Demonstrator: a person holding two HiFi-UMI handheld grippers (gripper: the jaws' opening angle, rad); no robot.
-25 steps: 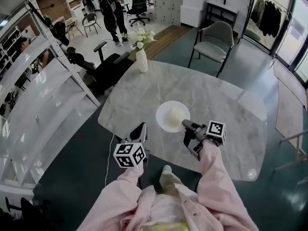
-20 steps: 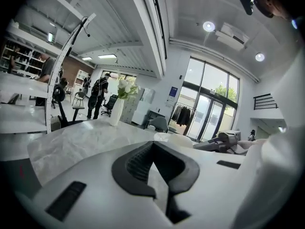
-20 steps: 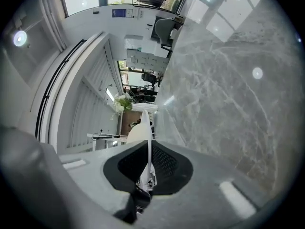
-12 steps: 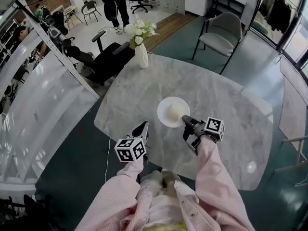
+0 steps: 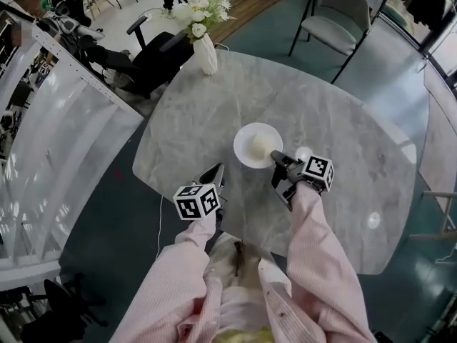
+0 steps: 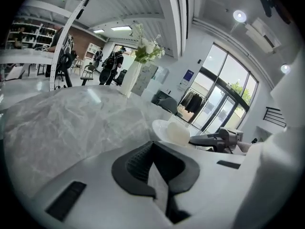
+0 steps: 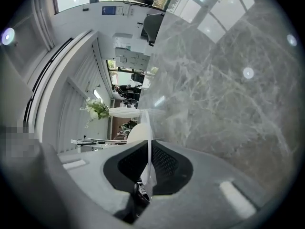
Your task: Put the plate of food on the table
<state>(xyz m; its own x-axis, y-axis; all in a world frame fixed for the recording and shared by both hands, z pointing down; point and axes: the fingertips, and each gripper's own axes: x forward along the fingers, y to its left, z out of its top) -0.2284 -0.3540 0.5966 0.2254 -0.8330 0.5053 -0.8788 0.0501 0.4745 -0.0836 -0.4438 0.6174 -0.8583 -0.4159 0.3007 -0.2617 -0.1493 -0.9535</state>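
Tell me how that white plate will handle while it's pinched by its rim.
The white plate looks rigid and glossy: it probably keeps its shape but could pivot in the right hand-held gripper, which clamps one thin edge. The pale rounded food looks loose and may slide if the plate tilts.

Person in a pink, finely striped shirt (image 5: 235, 302); left sleeve (image 5: 175, 277) and right sleeve (image 5: 314, 252) are long and loose. The left hand-held gripper (image 5: 214, 174) and right hand-held gripper (image 5: 275, 160) each carry a white cube (image 5: 196, 201) printed with black square markers. Shells are pale grey to white; jaw pads (image 6: 138, 163) are black and ribbed.
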